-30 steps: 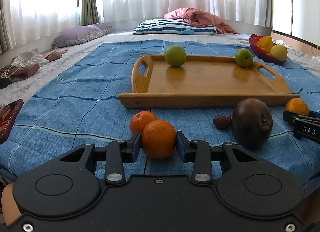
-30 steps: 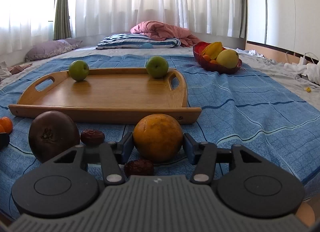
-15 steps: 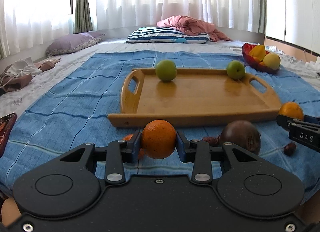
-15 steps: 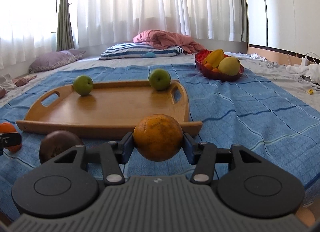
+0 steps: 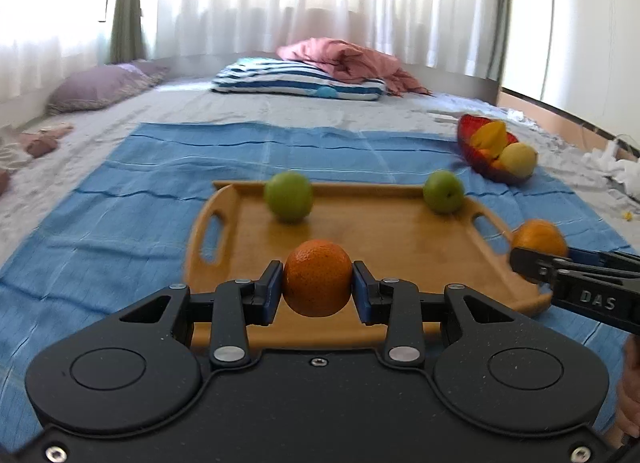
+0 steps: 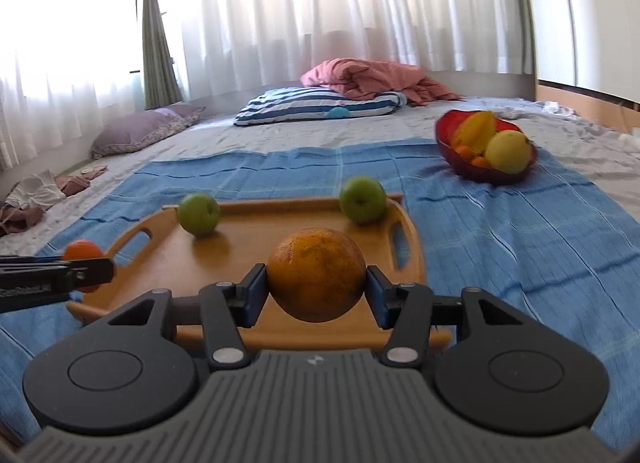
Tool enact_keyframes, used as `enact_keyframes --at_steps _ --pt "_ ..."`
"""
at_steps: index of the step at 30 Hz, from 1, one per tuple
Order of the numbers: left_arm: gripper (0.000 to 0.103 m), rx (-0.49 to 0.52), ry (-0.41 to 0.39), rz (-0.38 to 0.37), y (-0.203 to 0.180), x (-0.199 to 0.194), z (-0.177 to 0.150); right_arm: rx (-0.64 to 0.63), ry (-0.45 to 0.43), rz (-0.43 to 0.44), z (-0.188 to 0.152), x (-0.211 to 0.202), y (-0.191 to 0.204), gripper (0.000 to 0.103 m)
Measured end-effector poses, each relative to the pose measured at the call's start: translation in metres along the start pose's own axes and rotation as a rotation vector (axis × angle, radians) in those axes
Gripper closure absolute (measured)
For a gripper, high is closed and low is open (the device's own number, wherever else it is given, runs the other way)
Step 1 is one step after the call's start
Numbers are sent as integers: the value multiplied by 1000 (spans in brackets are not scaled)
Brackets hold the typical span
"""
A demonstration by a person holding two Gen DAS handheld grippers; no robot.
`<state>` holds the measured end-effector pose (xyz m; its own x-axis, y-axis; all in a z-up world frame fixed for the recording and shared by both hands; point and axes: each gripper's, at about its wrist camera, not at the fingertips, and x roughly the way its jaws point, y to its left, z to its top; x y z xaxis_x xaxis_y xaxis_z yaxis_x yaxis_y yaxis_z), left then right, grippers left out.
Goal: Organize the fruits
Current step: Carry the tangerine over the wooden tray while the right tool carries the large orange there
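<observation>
Room: bedroom, white curtains across the back, daylight behind them, green drape at 11 o'clock.
Surface: bed with grey sheet, blue cloth spread over the near part.
Tray: wooden tray on the blue cloth, cut-out handles on both short ends; sits dead ahead in both wrist views.
Green fruit: two on the tray at its far rim, left green fruit at 12 o'clock, right green fruit toward 1 o'clock, well apart from each other.
Left gripper: left gripper clamped on small orange, blue pads pressing both sides, jaws fairly narrow. Fruit is off the cloth, seen against the near half of the tray.
Right gripper: right gripper clamped on large orange, pads tight on both sides, jaws wider than the left pair. Fruit is airborne, seen against the tray's near right part.
Cross-view: from the left wrist, the right tool comes in at 3 o'clock with its orange beside the tray's right handle; from the right wrist, the left tool comes in at 9 o'clock beside the left handle.
Bowl: red bowl on the cloth's far right corner, 1 o'clock, holding yellow and orange fruit; apart from the tray.
Background: striped pillow with pink blanket at 12 o'clock, purple pillow at 10 o'clock.
Image quality: slight motion blur, fine detail soft.
</observation>
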<state>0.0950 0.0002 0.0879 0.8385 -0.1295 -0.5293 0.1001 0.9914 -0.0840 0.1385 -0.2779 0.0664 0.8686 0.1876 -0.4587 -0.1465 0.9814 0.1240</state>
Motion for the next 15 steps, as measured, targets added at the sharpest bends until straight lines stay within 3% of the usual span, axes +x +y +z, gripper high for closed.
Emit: enact_keyframes --at_steps 5,15 --pt "68 -47 72 -83 3 34 39 27 86 67 39 33 -4 48" --pt "68 -80 175 -69 1 108 87 98 253 79 90 110 -11 48"
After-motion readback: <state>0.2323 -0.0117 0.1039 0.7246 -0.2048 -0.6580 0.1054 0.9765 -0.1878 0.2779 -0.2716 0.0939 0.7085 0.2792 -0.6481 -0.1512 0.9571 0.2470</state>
